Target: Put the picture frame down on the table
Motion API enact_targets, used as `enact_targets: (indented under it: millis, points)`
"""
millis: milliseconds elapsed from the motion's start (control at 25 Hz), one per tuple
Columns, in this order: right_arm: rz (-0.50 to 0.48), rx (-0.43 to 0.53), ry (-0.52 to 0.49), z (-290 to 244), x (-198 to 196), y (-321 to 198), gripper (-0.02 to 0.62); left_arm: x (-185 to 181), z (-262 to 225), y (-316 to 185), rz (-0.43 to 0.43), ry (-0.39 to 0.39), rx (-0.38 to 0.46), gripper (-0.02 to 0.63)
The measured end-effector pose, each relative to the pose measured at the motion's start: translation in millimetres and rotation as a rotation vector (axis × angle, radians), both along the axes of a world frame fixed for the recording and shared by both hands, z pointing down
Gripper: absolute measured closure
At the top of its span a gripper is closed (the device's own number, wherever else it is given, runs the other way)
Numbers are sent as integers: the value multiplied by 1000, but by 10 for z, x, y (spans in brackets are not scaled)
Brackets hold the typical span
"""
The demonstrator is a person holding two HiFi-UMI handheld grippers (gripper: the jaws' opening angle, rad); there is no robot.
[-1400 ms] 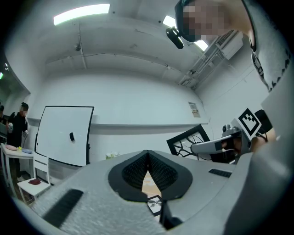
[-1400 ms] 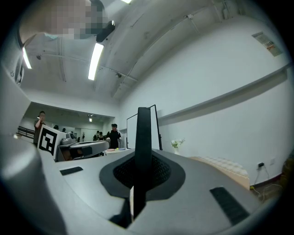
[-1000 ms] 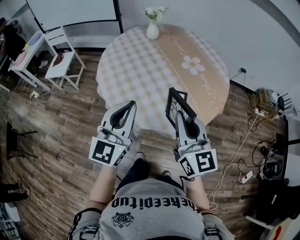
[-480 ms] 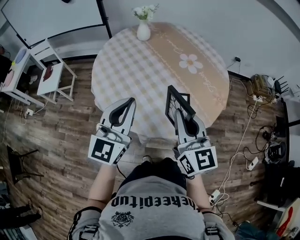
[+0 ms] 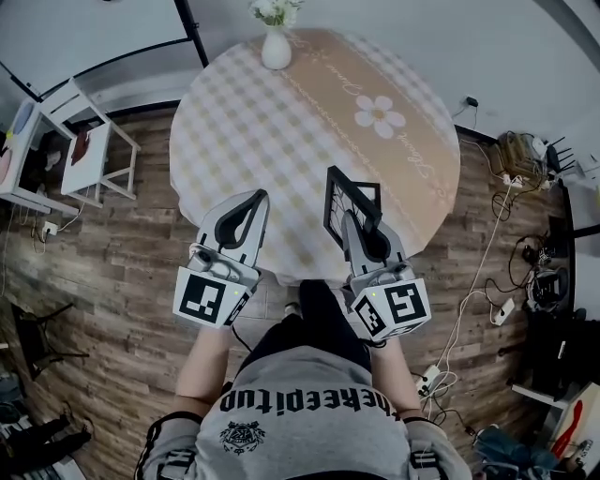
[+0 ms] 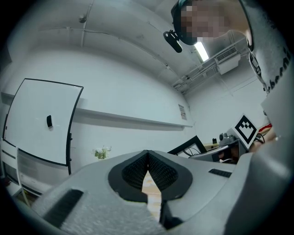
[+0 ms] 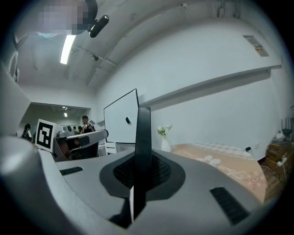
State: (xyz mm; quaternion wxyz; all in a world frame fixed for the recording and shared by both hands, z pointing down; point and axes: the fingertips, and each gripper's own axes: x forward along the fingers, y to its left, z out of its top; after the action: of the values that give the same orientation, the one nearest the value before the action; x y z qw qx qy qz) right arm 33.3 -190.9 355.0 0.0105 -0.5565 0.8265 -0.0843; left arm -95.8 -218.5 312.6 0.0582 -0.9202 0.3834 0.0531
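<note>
While the R gripper [image 5: 351, 221] clamps the picture frame [image 5: 354, 199] edge-on betw its pads, the frame stands upright over the table's [image 5: 272, 122] near edge, not laid down yet. R jaws nearly together, with the black frame rail [image 7: 143, 133] pinched in the gap. L gripper [image 5: 258, 200] sits just left of it, also over the table's near edge; its tips meet w/ nothing betw them. Only container: white vase [image 5: 276, 52] at the table's far edge, upright, w/ white flowers [image 5: 274, 9] in it. Tan runner [image 5: 417, 141] w/ flower print [image 5: 379, 112] covers the table's right side.
</note>
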Motion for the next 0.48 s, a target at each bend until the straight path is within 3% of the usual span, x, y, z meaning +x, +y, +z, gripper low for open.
enact_targets:
  millis: [480]
  points:
    - [-60, -239, -63, 826, -121, -785, 580, -15, 256, -649, -38, -18, -57, 592]
